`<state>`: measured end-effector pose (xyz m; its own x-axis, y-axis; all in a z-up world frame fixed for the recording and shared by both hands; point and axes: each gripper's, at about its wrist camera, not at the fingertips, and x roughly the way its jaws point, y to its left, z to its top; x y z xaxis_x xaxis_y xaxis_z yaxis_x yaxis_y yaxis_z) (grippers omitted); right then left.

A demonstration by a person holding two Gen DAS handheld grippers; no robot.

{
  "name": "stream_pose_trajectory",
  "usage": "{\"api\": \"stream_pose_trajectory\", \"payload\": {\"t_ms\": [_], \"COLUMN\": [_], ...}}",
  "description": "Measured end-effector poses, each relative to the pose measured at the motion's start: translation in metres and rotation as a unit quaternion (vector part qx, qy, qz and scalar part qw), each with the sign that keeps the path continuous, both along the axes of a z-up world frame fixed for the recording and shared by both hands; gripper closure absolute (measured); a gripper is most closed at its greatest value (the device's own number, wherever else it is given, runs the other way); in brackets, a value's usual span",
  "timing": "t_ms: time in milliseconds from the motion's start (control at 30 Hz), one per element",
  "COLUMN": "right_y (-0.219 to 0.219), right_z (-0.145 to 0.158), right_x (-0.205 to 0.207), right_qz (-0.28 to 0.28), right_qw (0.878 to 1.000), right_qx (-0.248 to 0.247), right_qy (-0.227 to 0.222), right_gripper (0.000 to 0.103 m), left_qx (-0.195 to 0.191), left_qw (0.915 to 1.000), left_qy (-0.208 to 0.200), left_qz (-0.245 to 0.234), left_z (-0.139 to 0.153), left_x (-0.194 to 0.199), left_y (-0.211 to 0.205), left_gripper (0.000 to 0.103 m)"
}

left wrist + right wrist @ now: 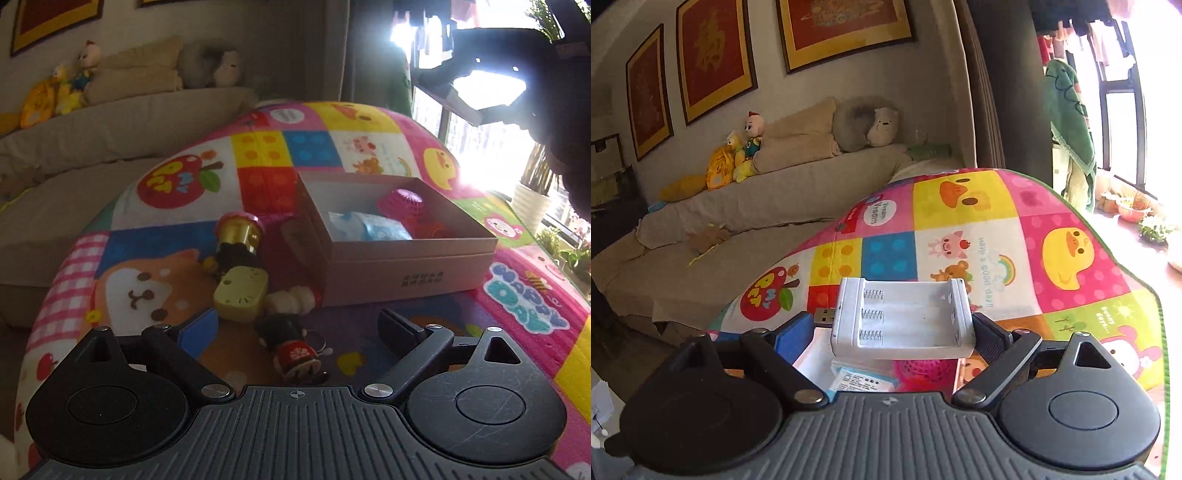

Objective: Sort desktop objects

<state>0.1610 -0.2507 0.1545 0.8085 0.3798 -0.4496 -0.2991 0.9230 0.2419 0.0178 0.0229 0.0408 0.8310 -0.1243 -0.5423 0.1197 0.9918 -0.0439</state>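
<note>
The right gripper (892,325) is clamped on a white battery charger (901,319), its blue pad at 9 o'clock and black pad at 3 o'clock pressing the charger's short ends. The charger lies bay-up: three empty slots with coil springs along the 9 o'clock side, and a metal USB plug (824,315) sticking out toward 9 o'clock. It hangs above the open cardboard box (812,354), where a blue-and-white packet (860,380) with small unreadable print and a pink mesh ball (923,369) lie.

The left gripper (291,325) stands wide apart with nothing between its fingers. Just beyond them, at 12 o'clock, lies a small doll keychain (295,347) in black and red, then a white plush piece (291,301), a pale yellow-green plastic case (240,293) and a gold-and-pink bottle-like toy (240,230), all clustered close together at 11 o'clock.

At 1 o'clock sits the box, its near wall carrying two short lines of dark characters too small to read. It rests on a patchwork play mat (369,122) printed with "HAPPY DAY" at 3 o'clock; the right wrist view shows "Have a good day", "Sunny days" and "Dream". The mat's bare patches lie beyond the box toward 12 o'clock and at 3 o'clock, up to its green edge. A beige sofa (775,192) with plush toys stands at 10 o'clock.
</note>
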Motion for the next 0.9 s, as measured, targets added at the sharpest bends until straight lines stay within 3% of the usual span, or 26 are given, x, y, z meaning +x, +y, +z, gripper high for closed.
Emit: {"api": "stream_pose_trajectory", "payload": {"t_ms": [67, 200, 400, 533, 700, 900], "right_y": [0.018, 0.043, 0.05, 0.067, 0.123, 0.165], "right_z": [-0.006, -0.025, -0.043, -0.061, -0.109, -0.137], "right_x": [0.029, 0.051, 0.001, -0.045, -0.088, -0.096], "right_qz": [0.001, -0.01, 0.003, 0.071, 0.184, 0.21], "right_qw": [0.999, 0.999, 0.999, 0.994, 0.971, 0.966], "right_qx": [0.03, 0.022, -0.051, -0.088, -0.139, -0.134], "right_qy": [0.013, 0.041, 0.009, 0.011, 0.058, 0.075], "right_gripper": [0.008, 0.004, 0.004, 0.004, 0.024, 0.029], "left_qx": [0.0, -0.003, -0.006, -0.017, -0.015, -0.011], "left_qw": [0.9999, 0.9997, 0.9975, 0.9925, 0.9879, 0.9868], "left_qy": [-0.002, 0.004, 0.017, 0.003, -0.003, 0.004], "left_qz": [0.01, 0.025, 0.068, 0.121, 0.155, 0.161], "left_z": [-0.001, -0.008, -0.024, -0.018, -0.01, -0.006], "left_x": [-0.002, -0.012, -0.018, -0.02, -0.022, -0.027], "left_y": [0.009, 0.025, 0.043, 0.058, 0.071, 0.076], "left_gripper": [0.003, 0.002, 0.001, 0.001, 0.001, 0.001]}}
